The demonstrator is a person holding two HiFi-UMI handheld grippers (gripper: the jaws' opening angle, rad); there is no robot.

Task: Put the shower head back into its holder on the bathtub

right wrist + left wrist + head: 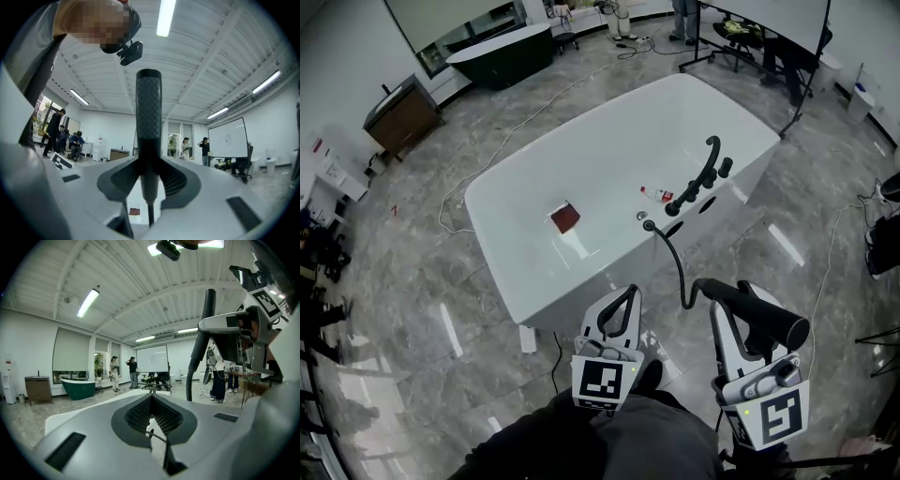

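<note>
The white bathtub [525,272] fills the middle of the head view. Black fittings [703,178] stand on its right rim; I cannot pick out the holder among them. A black hose [679,267] runs from the rim down to the black shower head [769,321]. My right gripper [733,305] is shut on the shower head's handle. In the right gripper view the handle [148,122] stands upright between the jaws of the right gripper [149,174]. My left gripper [626,300] [151,414] is shut on nothing, just short of the tub's near wall.
A dark red square [565,218] lies on the tub floor, and a small bottle [656,195] lies near the fittings. A green tub [502,52] and a brown cabinet [403,117] stand far back. Cables [502,131] cross the grey floor. People [132,372] stand far off.
</note>
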